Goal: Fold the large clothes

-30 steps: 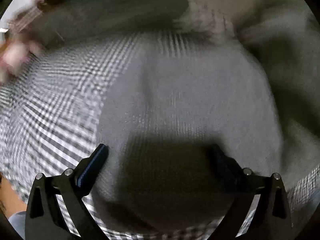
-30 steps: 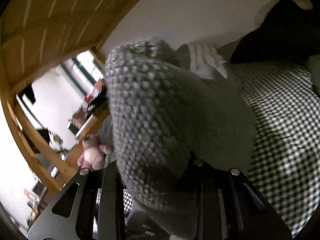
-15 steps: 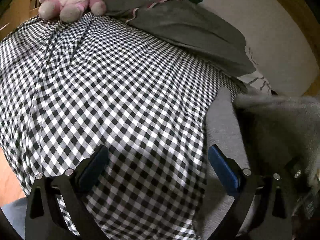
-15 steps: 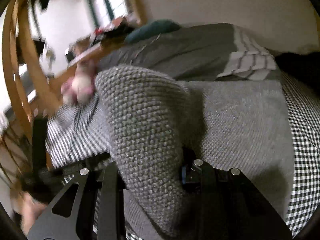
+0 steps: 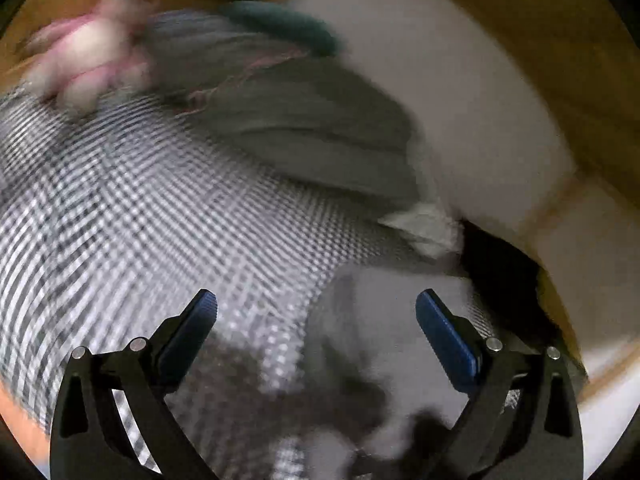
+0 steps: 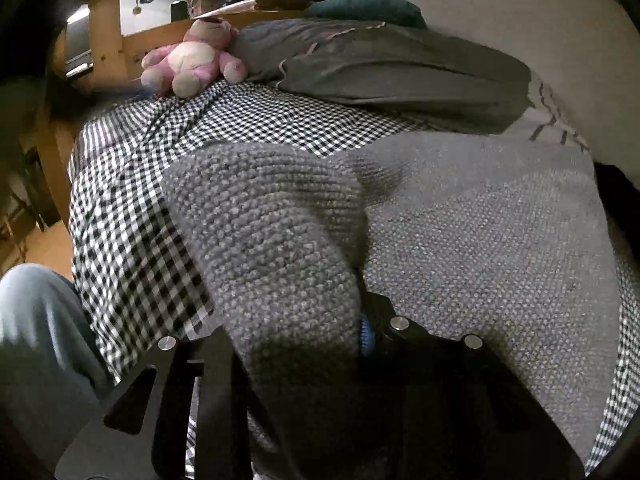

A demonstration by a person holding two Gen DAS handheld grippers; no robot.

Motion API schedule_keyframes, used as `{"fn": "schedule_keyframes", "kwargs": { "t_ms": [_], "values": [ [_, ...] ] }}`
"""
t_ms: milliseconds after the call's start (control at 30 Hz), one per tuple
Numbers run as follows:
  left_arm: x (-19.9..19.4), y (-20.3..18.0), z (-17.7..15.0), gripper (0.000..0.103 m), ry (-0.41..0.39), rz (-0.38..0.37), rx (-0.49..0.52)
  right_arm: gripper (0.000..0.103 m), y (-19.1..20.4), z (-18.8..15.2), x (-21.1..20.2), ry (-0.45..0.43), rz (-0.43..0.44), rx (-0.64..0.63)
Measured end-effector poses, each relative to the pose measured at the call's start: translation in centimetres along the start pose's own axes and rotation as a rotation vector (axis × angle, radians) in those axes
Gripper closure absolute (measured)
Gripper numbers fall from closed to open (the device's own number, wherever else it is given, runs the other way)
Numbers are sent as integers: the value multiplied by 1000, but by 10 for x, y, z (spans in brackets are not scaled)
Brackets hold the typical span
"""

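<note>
- right gripper (image 6: 296, 336) is clamped on a raised fold of the grey knit sweater (image 6: 480, 232), which lies on the checked bed (image 6: 132, 216), long axis toward 12 o'clock.
- left gripper (image 5: 316, 312) gapes wide, holding nothing, with the sweater's blurred edge at 6 o'clock.

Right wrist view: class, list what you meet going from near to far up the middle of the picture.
Right tool → grey knitted sweater → checked bedsheet → dark grey pillow → teal cushion.
</note>
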State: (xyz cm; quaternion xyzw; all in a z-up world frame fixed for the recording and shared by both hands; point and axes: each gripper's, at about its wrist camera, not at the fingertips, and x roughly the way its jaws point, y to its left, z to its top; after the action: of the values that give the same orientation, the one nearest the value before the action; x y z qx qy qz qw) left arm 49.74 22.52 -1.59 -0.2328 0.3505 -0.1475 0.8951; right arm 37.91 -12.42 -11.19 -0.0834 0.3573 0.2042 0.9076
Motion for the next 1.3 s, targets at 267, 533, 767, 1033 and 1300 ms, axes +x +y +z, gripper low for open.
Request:
{"fn": "schedule_keyframes", "kwargs": {
  "t_ms": [267,533,767,1033,1300],
  "values": [
    [220,-111,4,5,700,34,452,72,16,-7,-8,-23,-68,-78],
    [256,-76,1,5,753,-35,275,72,67,-23,-9,0,-281,-407],
    [230,-72,-24,5,595,-50,456,22,56,-43,-88,-42,-12,-323],
    [156,-52,-54,5,367,13,481,12,-111,-44,-126,-7,16,351],
    [67,-55,-114,5,322,50,459,6,-127,-90,-60,236,118,468]
  ]
}}
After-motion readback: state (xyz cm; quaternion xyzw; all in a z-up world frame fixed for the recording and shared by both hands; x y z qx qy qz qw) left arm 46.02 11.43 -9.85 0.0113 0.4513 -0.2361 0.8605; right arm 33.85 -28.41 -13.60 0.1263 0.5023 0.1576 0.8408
